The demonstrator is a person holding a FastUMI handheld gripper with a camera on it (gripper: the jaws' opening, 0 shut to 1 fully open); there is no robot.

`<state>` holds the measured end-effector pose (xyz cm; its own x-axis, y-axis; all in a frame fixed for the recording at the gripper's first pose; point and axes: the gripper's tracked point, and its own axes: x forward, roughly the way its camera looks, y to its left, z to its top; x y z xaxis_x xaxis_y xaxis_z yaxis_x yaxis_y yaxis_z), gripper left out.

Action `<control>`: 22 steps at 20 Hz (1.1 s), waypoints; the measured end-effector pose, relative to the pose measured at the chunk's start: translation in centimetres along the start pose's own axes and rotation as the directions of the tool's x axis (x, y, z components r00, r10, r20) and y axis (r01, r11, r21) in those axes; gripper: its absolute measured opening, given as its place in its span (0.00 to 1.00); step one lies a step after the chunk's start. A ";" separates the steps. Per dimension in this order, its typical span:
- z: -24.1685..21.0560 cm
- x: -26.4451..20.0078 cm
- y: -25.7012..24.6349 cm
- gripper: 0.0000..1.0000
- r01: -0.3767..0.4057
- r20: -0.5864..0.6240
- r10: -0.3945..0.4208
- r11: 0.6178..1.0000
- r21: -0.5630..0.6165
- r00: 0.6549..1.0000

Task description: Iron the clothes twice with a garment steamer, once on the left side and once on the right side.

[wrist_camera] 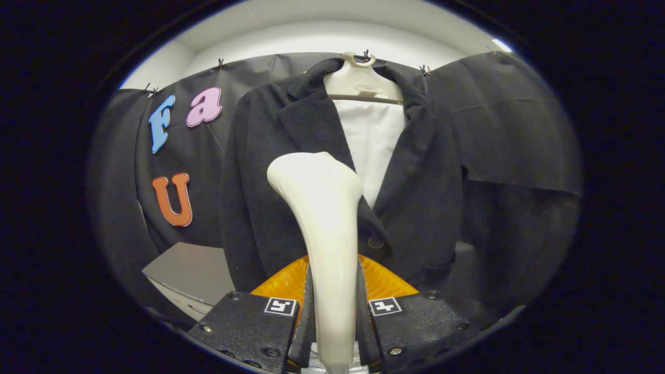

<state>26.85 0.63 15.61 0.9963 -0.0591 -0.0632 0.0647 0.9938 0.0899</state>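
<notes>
Item 1, tool in hand: cream-white, smooth plastic garment steamer point(324, 228). I have its handle clamped between the gripper point(332, 332) fingers, one finger pressing on each side. Its long axis runs straight up and forward from the fingers, and it widens into a flared head at the far end.

Item 2, work piece: dark charcoal corduroy jacket point(291, 171), hanging front-on, directly beyond the steamer head. It hangs on a cream plastic hanger point(363, 83) over a white panel of fabric point(371, 145) that shows between the lapels. A dark round button point(375, 242) sits low on the front, just beside the steamer's neck.

Item 3, the relation I am steering by: the steamer head lies over the jacket's left-hand front panel, just beside the lapel edge, and its long axis is roughly parallel to the jacket's vertical hang. I cannot tell whether the head touches the cloth or stands just off it.

Item 4, surroundings: a grey flat-topped box point(192, 270) sits low, beside the jacket's hem.

Item 5, my judgement: a pass on this panel looks nearest to hand, since the opposite panel lies across the white opening.
</notes>
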 end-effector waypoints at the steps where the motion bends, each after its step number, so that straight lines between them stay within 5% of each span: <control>1: -0.6 0.0 -0.2 0.38 0.001 -0.005 -0.001 1.000 -0.002 1.000; 22: -11.6 0.2 -1.7 0.37 -0.012 -0.169 0.009 1.000 -0.015 0.986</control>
<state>26.28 0.01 3.90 0.9727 -0.0333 -0.2298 0.0521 0.9957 0.0760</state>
